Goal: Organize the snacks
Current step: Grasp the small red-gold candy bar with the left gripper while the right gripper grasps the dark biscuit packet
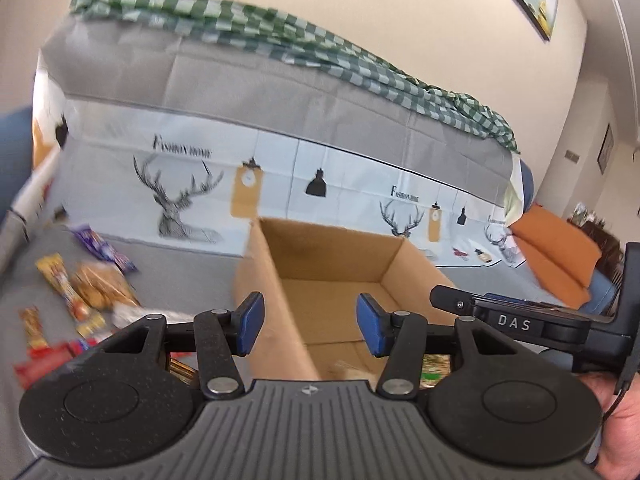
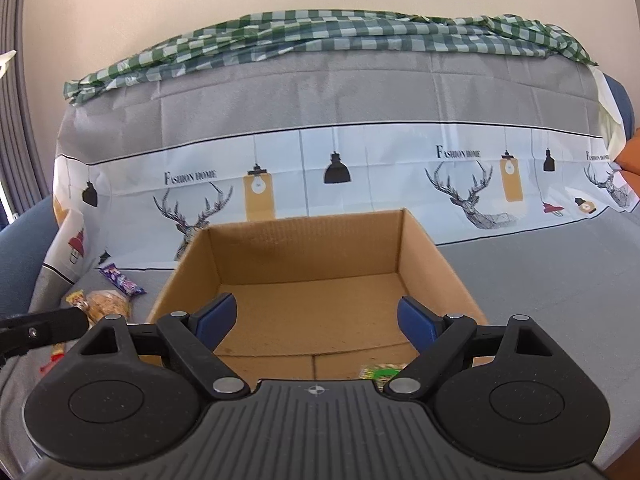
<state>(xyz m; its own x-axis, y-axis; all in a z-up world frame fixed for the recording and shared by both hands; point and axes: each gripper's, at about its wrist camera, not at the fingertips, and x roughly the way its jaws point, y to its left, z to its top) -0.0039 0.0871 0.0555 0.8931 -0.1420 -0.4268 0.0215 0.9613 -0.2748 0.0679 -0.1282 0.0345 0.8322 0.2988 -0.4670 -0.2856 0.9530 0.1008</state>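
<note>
Two grippers poised at an open cardboard box [image 2: 308, 264] on the grey-covered sofa [image 2: 560, 280].

Left gripper [image 1: 310, 326] over the box's left wall, jaws apart, gripping nothing; right gripper [image 2: 316, 320] above the box interior, jaws spread wide, also holding nothing. Green-wrapped snack [image 2: 380, 372] down on the box floor by the near wall. Loose on the cover left of the box: purple packet [image 1: 102, 248], yellow stick pack [image 1: 60, 284], bagged buns [image 1: 102, 284], red wrappers [image 1: 36, 360].

The printed sofa cover [image 2: 360, 168] reads "FASHION HOME" several times, and the right gripper [image 1: 516, 322] body carries "DAS".
</note>
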